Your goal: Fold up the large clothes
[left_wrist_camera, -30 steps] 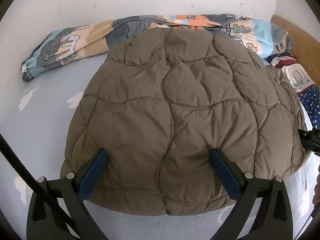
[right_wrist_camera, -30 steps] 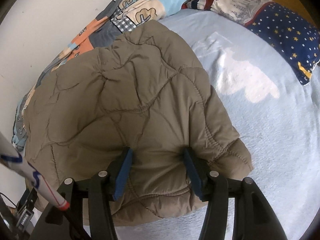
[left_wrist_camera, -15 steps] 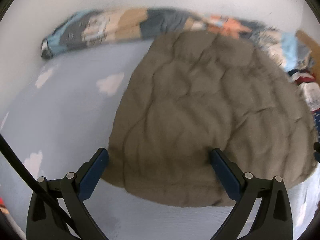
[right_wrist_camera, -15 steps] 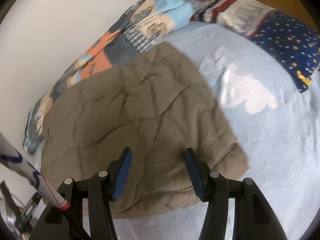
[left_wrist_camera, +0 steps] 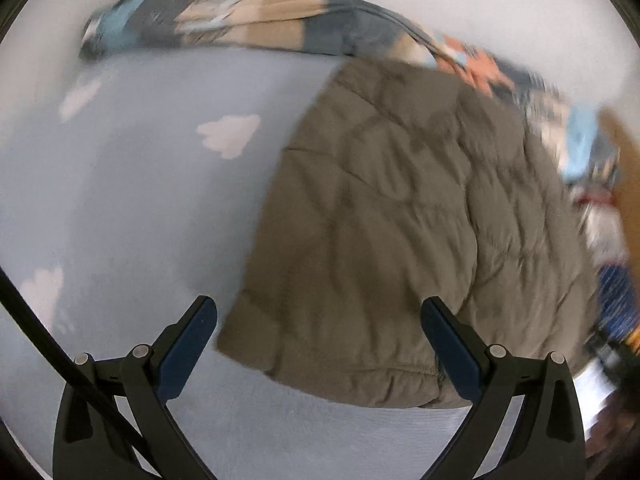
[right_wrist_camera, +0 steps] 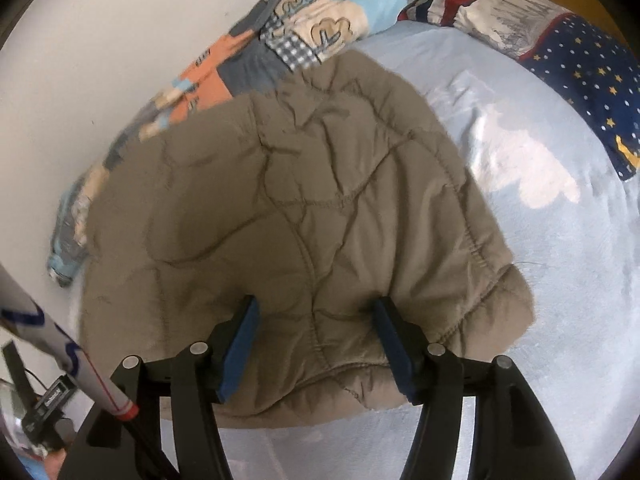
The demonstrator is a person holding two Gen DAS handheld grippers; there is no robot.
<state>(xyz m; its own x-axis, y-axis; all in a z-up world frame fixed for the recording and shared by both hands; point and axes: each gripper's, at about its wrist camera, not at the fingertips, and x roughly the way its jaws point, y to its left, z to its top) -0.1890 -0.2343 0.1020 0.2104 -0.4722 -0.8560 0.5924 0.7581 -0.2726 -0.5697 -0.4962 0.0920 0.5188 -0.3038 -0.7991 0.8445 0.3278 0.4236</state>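
An olive-brown quilted jacket (left_wrist_camera: 400, 220) lies folded on the light blue cloud-print sheet (left_wrist_camera: 140, 208). My left gripper (left_wrist_camera: 318, 308) hovers over the jacket's near left corner, jaws wide open and holding nothing; this view is motion-blurred. In the right wrist view the jacket (right_wrist_camera: 300, 208) fills the middle. My right gripper (right_wrist_camera: 316, 308) stands over its near hem with the jaws opening. A puffy fold of the hem sits between the blue pads (right_wrist_camera: 244, 332), which do not pinch it.
A patchwork blanket (right_wrist_camera: 304, 28) is bunched along the white wall behind the jacket. A navy star-print pillow (right_wrist_camera: 592, 76) lies at the far right by the wooden headboard. Bare sheet (right_wrist_camera: 560, 280) spreads right of the jacket, and also left of it.
The left gripper swung left, so the jacket now sits right of centre in its view. The right gripper's jaws spread wider and no longer dent the hem.
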